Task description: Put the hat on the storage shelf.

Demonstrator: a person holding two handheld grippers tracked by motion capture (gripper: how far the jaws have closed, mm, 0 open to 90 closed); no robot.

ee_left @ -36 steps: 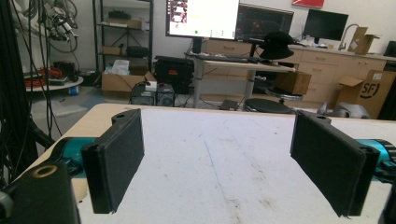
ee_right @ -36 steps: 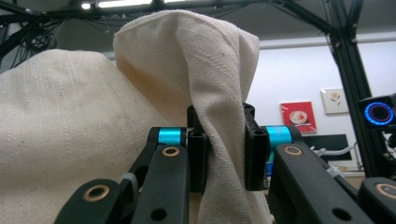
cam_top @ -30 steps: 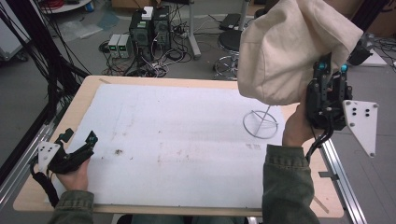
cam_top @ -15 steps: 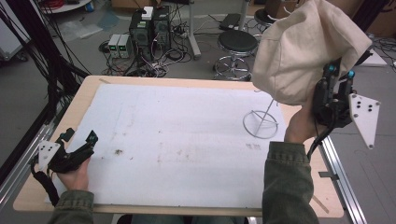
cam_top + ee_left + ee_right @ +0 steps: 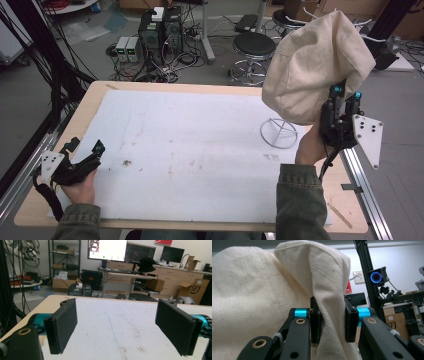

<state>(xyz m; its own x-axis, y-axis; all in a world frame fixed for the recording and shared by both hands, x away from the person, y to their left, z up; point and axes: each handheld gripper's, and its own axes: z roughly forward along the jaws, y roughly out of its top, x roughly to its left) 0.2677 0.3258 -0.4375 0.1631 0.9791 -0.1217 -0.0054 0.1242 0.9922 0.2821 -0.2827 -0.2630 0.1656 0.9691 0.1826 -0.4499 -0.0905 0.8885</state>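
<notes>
A cream cloth hat (image 5: 315,65) (image 5: 262,290) hangs in the air above the table's far right. My right gripper (image 5: 345,91) (image 5: 333,317) points upward beside it, shut on a fold of its fabric. Just below the hat stands a white wire stand (image 5: 278,132) with a ring base, its top hidden behind the cloth. At the near left, my left gripper (image 5: 86,146) (image 5: 117,325) rests low over the white mat (image 5: 200,125), open, with nothing between its pads.
The mat covers most of a wooden table (image 5: 95,100). Metal rails run along the table's left and right edges (image 5: 357,170). Beyond the far edge stand a black stool (image 5: 254,46) and computer boxes with cables (image 5: 157,25) on the floor.
The right gripper and the hat have come down a little and shifted slightly left, closer over the wire stand. The left gripper has stayed still.
</notes>
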